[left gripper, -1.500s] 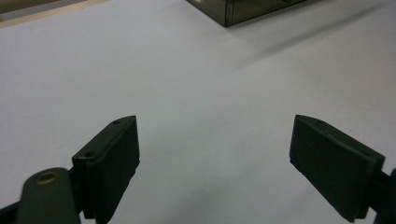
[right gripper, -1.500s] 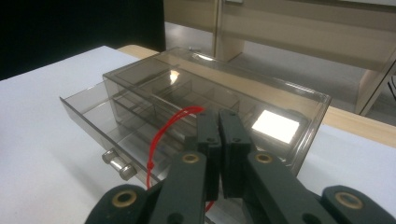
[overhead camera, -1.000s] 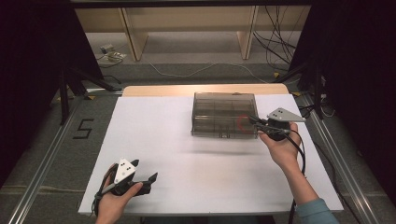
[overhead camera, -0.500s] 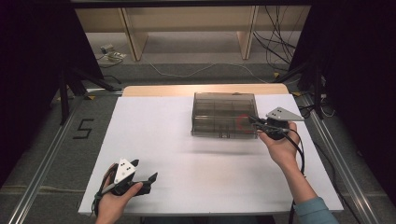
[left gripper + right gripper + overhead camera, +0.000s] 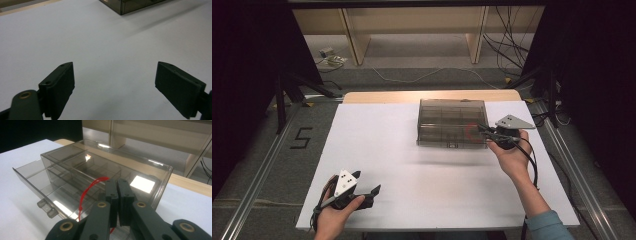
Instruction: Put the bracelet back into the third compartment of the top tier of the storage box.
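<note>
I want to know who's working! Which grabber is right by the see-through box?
The right gripper, jaws shut, at the smoky clear box by a red loop. The left gripper sits open, far off near the table's front edge.

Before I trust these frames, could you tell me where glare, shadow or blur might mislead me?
Right gripper view: bright window-like glare patches sit on the clear organiser box lid; the right gripper jaws are soft. Left gripper view: the left gripper pads are sharp and the box corner casts a long shadow. High view: dark surroundings, evenly lit white table.
</note>
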`<state>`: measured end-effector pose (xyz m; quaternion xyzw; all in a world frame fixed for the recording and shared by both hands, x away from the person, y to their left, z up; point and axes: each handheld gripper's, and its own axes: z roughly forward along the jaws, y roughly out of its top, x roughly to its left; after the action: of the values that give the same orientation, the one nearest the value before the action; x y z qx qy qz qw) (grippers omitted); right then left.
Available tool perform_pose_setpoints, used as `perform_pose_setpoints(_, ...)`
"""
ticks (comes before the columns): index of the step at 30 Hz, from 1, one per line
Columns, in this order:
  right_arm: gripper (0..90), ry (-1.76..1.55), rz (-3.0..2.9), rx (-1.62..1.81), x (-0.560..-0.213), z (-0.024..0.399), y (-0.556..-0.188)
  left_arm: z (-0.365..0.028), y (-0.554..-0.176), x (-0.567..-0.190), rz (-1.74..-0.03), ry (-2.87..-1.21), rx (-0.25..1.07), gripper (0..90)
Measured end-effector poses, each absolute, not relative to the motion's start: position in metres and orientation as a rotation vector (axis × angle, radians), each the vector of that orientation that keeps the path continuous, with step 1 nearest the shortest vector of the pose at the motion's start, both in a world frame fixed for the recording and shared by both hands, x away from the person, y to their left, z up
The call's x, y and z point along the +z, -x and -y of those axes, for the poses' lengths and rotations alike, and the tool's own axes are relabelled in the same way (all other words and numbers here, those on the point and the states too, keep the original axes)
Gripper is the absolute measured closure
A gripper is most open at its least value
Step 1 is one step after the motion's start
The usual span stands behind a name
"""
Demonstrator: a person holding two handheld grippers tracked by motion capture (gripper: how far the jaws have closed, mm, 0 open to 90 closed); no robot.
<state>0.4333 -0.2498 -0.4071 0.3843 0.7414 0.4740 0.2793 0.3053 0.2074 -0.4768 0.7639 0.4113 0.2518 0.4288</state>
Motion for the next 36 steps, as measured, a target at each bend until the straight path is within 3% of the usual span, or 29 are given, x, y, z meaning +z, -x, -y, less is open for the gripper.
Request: perform_pose_setpoints(36,87.9,-1.003,-2.045,1.181,-0.422,0.246,-0.441,-0.208,-0.305,-0.477,-1.029,-1.905,0.628,15.9)
